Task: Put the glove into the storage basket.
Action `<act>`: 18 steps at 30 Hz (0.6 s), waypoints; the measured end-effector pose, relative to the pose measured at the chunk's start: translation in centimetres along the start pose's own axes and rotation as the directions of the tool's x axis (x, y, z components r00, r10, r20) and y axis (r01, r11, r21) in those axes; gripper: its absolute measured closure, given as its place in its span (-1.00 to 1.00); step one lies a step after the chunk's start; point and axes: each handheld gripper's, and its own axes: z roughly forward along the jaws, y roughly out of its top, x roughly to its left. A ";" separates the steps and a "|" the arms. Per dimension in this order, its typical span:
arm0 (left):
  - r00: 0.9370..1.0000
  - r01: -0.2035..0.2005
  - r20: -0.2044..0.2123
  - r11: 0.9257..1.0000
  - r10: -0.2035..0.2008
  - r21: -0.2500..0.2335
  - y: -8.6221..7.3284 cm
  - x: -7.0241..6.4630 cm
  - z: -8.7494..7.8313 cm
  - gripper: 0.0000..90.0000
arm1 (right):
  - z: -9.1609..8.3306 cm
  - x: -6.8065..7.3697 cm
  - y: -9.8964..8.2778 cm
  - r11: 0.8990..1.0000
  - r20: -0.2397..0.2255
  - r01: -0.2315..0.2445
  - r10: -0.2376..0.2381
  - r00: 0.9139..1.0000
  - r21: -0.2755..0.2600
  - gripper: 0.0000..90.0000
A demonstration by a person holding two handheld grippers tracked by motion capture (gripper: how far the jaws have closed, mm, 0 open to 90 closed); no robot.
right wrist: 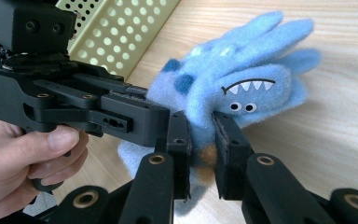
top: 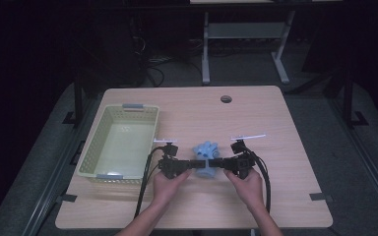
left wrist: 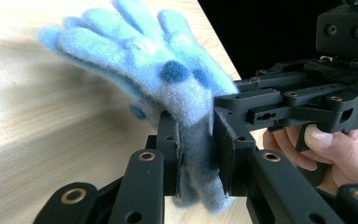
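Observation:
A fuzzy light-blue glove [top: 205, 156] with dark blue spots and a cartoon monster face lies on the wooden table [top: 256, 118], its fingers pointing away from me. In the left gripper view the glove [left wrist: 168, 79] has its cuff pinched between my left gripper [left wrist: 196, 140] jaws. The right gripper view shows the glove [right wrist: 242, 79] clamped at the cuff by my right gripper [right wrist: 201, 140]. From above, the left gripper [top: 195, 164] and right gripper [top: 216, 164] face each other across the cuff, each held by a hand.
A pale yellow perforated basket [top: 94, 153] stands empty on the table's left side, close to the left gripper; its wall [right wrist: 116, 32] is behind the opposite gripper. A round cable hole [top: 226, 99] sits near the far edge. Bare wood extends right of the glove.

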 end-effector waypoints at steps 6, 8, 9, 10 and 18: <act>1.000 -0.011 0.009 1.000 0.011 -0.016 0.8 -0.6 -0.6 0.62 | -0.5 0.6 0.8 1.000 -0.006 0.011 -0.011 1.000 -0.013 0.73; 1.000 -0.017 0.008 1.000 0.017 -0.015 1.0 -0.7 -0.7 0.62 | -0.7 0.7 1.0 1.000 -0.011 0.013 -0.014 1.000 -0.018 0.73; 1.000 -0.016 0.007 1.000 0.016 -0.016 1.1 -0.8 -0.8 0.62 | -0.7 0.7 1.1 1.000 -0.013 0.020 -0.020 1.000 -0.023 0.73; 1.000 -0.018 0.008 1.000 0.018 -0.014 1.2 -0.9 -1.0 0.62 | -0.7 0.8 1.2 0.999 -0.018 0.019 -0.020 1.000 -0.026 0.73; 1.000 -0.025 0.009 0.999 0.026 -0.031 1.7 -1.1 -2.4 0.62 | -0.6 1.8 2.1 0.999 -0.036 0.034 -0.035 0.999 -0.022 0.73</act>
